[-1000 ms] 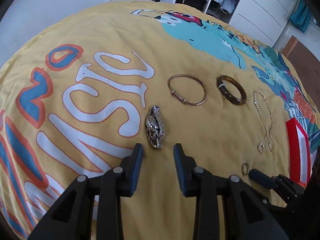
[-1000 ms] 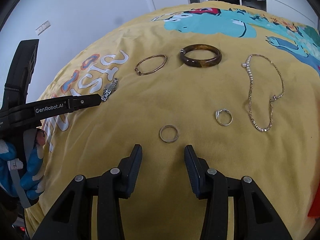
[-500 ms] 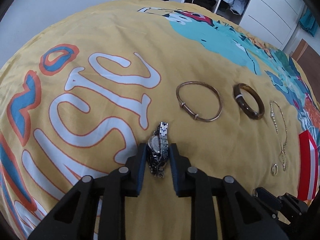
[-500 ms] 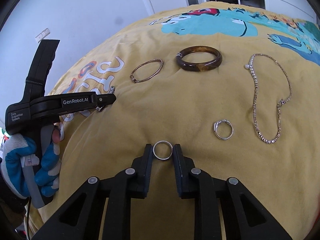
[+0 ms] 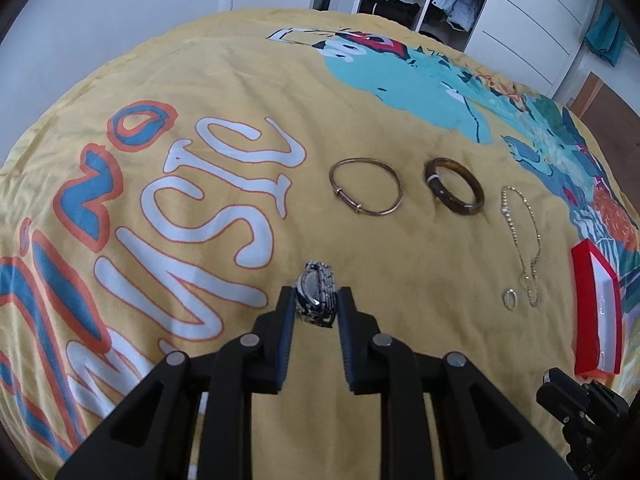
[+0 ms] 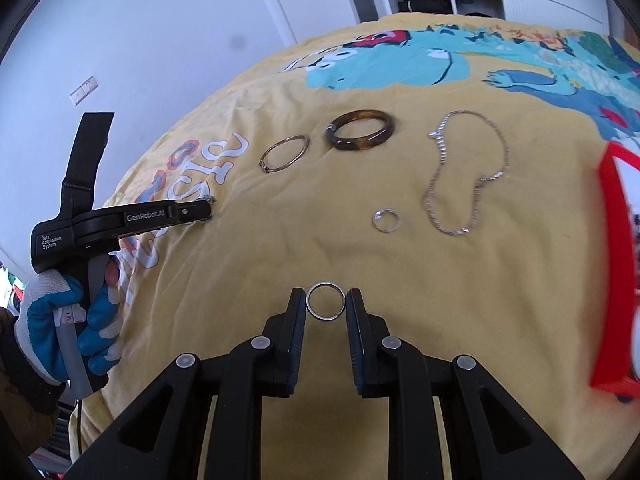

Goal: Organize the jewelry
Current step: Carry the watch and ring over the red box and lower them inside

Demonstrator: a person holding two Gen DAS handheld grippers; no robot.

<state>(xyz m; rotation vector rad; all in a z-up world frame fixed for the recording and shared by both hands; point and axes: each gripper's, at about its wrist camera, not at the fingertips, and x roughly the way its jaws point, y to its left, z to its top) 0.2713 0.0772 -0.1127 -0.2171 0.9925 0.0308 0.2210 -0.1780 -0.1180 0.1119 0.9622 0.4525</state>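
Pinching a silver watch (image 5: 316, 299) between its two pads, the left gripper (image 5: 313, 305) holds the piece with its metal band standing on edge over the yellow bedspread (image 5: 224, 60) — whether it touches the cloth cannot be told. Beyond it, on the printed cover, lie a thin gold bangle (image 5: 366, 191) and, just to its right, a brown tortoiseshell bangle (image 5: 454, 185); further right a fine chain necklace (image 5: 522, 240) trails down toward a small silver ring (image 5: 510, 299). A red jewelry box (image 5: 596, 308) sits open at the right edge of the bed.

The right gripper (image 6: 325, 307) has its pads closed against a plain silver ring (image 6: 325, 301), one pad touching each side (the band lies flat, seen as a full circle). Ahead of it the second ring, the necklace and both bangles rest apart from one another. At the left of this view a gloved hand (image 6: 60, 320) grips the handle of the other tool.
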